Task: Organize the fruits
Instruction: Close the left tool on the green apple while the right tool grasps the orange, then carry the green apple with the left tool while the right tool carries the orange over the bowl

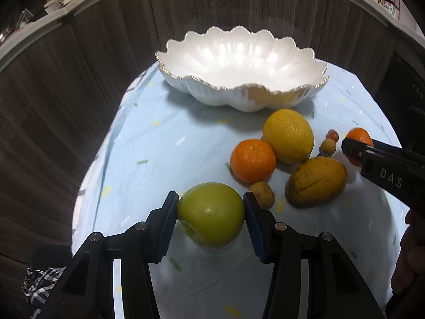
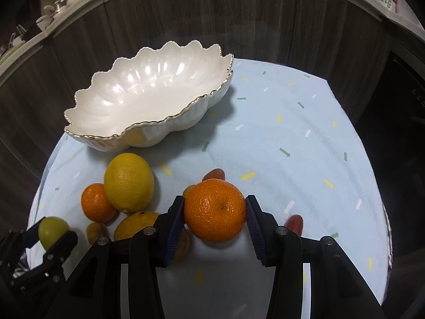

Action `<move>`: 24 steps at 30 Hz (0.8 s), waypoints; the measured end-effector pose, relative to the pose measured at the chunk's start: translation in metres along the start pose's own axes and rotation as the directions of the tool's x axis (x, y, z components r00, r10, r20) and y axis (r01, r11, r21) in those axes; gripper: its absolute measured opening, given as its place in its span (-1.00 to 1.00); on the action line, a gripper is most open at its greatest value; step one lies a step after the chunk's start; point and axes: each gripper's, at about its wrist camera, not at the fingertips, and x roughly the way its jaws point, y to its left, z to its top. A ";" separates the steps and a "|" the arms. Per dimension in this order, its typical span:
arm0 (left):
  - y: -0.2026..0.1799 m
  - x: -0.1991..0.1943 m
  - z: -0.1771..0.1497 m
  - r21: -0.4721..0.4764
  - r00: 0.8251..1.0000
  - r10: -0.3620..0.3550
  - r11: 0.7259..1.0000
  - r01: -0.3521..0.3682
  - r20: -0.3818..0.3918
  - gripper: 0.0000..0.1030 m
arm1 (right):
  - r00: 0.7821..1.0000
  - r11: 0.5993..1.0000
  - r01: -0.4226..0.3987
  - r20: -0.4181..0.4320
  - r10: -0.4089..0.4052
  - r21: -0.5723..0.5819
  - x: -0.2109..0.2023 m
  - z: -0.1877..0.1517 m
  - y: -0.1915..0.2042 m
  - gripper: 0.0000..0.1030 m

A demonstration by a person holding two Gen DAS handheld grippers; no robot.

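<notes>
We've got the left gripper (image 1: 211, 219) clamped on a firm, smooth green apple (image 1: 211, 214), the right gripper (image 2: 215, 212) on a squashy mandarin (image 2: 214, 210), both mid-girth, scalloped bowl (image 2: 186, 117) at eleven o'clock.

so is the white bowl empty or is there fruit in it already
Empty. The white bowl shows only bare glossy inside in both views; the fruits, like the lemon and mango, all sit outside it on the tablecloth.

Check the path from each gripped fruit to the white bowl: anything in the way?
Left gripper holds the green apple; bare cloth lies between it and the bowl. Right gripper holds a tangerine; only the lemon sits just left of its line. Bowl looks empty.
</notes>
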 end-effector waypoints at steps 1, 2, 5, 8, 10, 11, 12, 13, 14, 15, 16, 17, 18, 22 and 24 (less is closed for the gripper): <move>0.001 -0.002 0.001 -0.001 1.000 0.000 1.000 0.000 0.005 -0.05 | 1.000 1.000 0.001 0.004 -0.001 -0.001 -0.004 0.000 0.000 -0.10; 0.001 -0.004 0.002 -0.002 1.000 0.000 1.000 0.000 0.009 -0.05 | 1.000 1.000 0.002 0.008 -0.002 -0.003 -0.006 0.001 0.000 -0.10; 0.002 -0.011 0.005 -0.003 1.000 -0.003 1.000 0.003 0.022 -0.06 | 1.000 1.000 0.002 0.021 -0.002 -0.005 -0.014 0.003 0.001 -0.10; 0.003 -0.019 0.010 -0.003 0.999 -0.007 1.000 0.007 0.040 -0.06 | 0.999 1.000 -0.001 0.036 0.001 -0.007 -0.021 0.006 0.002 -0.10; 0.004 -0.023 0.013 -0.003 0.999 -0.007 1.000 0.007 0.052 -0.06 | 0.999 1.000 -0.004 0.049 0.004 -0.008 -0.027 0.010 0.003 -0.10; 0.004 -0.025 0.015 -0.003 0.998 -0.007 1.000 0.008 0.057 -0.06 | 0.999 1.000 -0.006 0.054 0.006 -0.008 -0.029 0.012 0.003 -0.10; 0.005 -0.027 0.017 -0.003 0.998 -0.008 1.000 0.008 0.060 -0.06 | 0.998 1.000 -0.008 0.061 0.008 -0.008 -0.032 0.014 0.004 -0.10; 0.005 -0.029 0.019 -0.004 0.998 -0.010 1.000 0.010 0.064 -0.06 | 0.998 1.000 -0.008 0.065 0.009 -0.008 -0.034 0.016 0.004 -0.10; 0.006 -0.031 0.021 -0.005 0.998 -0.009 1.000 0.010 0.068 -0.06 | 0.997 1.000 -0.010 0.073 0.010 -0.009 -0.037 0.019 0.005 -0.10; 0.006 -0.033 0.024 -0.005 0.997 -0.009 1.000 0.009 0.075 -0.06 | 0.997 1.000 -0.012 0.080 0.012 -0.010 -0.039 0.022 0.006 -0.10; 0.006 -0.035 0.026 -0.006 0.997 -0.008 1.000 0.009 0.080 -0.06 | 0.996 1.000 -0.013 0.086 0.014 -0.011 -0.041 0.024 0.007 -0.10; 0.007 -0.036 0.028 -0.007 0.996 -0.009 1.000 0.010 0.085 -0.06 | 0.996 1.000 -0.015 0.092 0.015 -0.011 -0.042 0.026 0.008 -0.10; 0.008 -0.038 0.032 -0.007 0.996 -0.008 1.000 0.009 0.093 -0.06 | 0.995 1.000 -0.016 0.097 0.017 -0.011 -0.044 0.028 0.008 -0.10; 0.012 -0.042 0.045 -0.012 0.993 -0.006 1.000 0.008 0.116 -0.06 | 0.993 1.000 -0.023 0.112 0.024 -0.010 -0.048 0.036 0.009 -0.10; 0.014 -0.044 0.053 -0.015 0.992 -0.009 1.000 0.011 0.127 -0.06 | 0.993 1.000 -0.030 0.118 0.030 -0.009 -0.049 0.042 0.010 -0.10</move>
